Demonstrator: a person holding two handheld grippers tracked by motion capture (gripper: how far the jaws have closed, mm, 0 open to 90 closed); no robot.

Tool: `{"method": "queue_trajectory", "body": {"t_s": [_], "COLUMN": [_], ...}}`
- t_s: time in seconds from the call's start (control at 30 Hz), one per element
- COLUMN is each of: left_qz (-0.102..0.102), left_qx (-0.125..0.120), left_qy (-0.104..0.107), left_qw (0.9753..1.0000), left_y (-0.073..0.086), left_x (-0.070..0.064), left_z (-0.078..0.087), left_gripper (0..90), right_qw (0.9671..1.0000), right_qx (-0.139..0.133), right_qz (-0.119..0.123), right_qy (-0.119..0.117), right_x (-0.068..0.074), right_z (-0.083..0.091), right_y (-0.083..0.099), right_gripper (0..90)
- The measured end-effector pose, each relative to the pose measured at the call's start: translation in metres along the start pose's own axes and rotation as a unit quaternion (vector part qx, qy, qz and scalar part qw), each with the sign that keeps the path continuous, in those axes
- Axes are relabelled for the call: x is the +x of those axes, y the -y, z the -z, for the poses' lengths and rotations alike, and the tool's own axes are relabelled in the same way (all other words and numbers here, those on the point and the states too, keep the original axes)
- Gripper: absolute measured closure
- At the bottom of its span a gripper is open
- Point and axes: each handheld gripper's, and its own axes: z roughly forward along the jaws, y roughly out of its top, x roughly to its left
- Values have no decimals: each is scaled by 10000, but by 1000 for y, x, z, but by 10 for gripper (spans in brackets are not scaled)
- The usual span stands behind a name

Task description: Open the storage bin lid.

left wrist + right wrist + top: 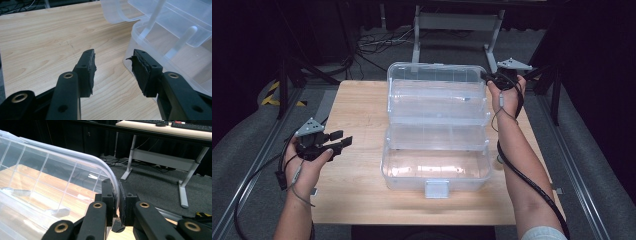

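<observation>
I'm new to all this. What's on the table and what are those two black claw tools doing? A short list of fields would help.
Main object: clear plastic box with fold-out trays, standing open
Lid: lid raised at the far side
Surface: wooden table
Right gripper: right gripper clamped on the lid's rim
Left gripper: left gripper jaws apart, holding nothing, beside the box
Front of box: latch hanging loose

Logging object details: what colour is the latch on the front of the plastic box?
Translucent pale grey, like the clear box; the latch shows best in the high view.
</observation>
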Motion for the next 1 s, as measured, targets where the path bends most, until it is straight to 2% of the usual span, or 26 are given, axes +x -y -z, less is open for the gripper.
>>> {"method": "queue_trajectory", "body": {"t_s": [0.7,1.0], "left_qz": [42,93], "left_qx": [92,141], "left_qy": [29,46], "left_qw": [9999,9998], "left_y": [3,4], "left_x": [4,6], "left_z": [-6,-12], "left_gripper": [537,537], "right_qw": [9997,9995], "right_qx": [-138,-132], "right_qz": [30,-66], "right_qy": [-181,-291], "right_x": [-6,-11], "right_z": [-11,-19], "right_y": [9,15], "right_gripper": [835,833]}}
